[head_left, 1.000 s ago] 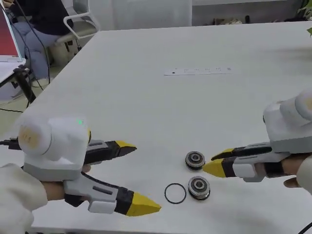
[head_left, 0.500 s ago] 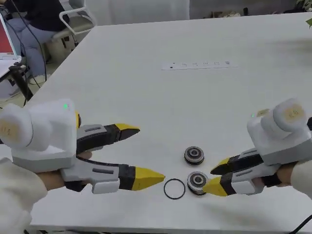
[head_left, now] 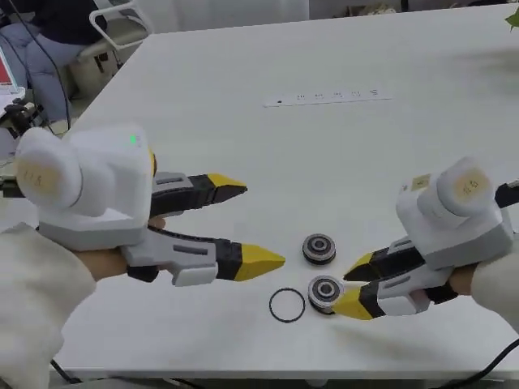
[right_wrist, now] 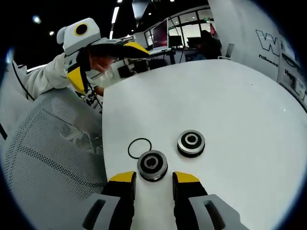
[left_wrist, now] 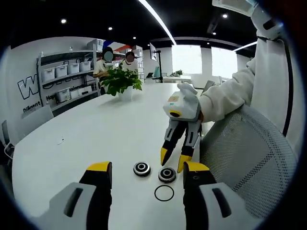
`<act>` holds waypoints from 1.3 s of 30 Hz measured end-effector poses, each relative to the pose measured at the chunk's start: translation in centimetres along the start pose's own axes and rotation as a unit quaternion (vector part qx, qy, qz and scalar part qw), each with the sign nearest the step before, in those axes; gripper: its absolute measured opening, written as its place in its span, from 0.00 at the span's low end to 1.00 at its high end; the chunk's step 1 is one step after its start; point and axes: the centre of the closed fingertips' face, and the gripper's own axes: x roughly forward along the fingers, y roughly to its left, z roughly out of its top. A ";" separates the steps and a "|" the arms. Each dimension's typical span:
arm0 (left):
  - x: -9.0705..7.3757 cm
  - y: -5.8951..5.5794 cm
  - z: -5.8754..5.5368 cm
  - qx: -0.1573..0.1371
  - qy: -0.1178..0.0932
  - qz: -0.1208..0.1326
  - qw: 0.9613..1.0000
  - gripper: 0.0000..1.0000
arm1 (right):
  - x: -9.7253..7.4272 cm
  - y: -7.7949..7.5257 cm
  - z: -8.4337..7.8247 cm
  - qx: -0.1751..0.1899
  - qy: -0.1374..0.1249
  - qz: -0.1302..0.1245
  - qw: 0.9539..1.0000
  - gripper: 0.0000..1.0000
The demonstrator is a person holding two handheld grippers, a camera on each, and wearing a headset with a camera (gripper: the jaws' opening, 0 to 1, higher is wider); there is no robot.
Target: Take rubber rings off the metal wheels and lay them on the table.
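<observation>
Fingers open, right gripper is sitting just beside near wheel; left gripper is hovering, fingers open too. Off-centre pinch is probably risking wheel skidding onto loose ring.

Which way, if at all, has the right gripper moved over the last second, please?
Yes. The right gripper has shifted from beside the far wheel to the near wheel.

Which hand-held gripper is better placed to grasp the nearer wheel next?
Probably right. The right hand-held gripper has open jaws just short of the nearer wheel; the left hand-held gripper is farther off, beyond the loose ring.
</observation>
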 end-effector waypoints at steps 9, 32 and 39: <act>3.4 -0.8 -0.2 0.036 0.022 -0.033 0.999 0.46 | 0.3 -0.1 -0.2 -0.007 0.004 -0.001 1.000 0.27; 7.8 -3.2 -6.2 0.028 0.071 -0.063 0.995 0.18 | 0.7 0.1 -0.5 -0.026 0.012 -0.001 1.000 0.24; 8.4 -3.8 -6.6 0.003 0.071 -0.069 0.995 0.16 | 0.7 0.3 -0.5 -0.030 0.014 0.001 0.999 0.24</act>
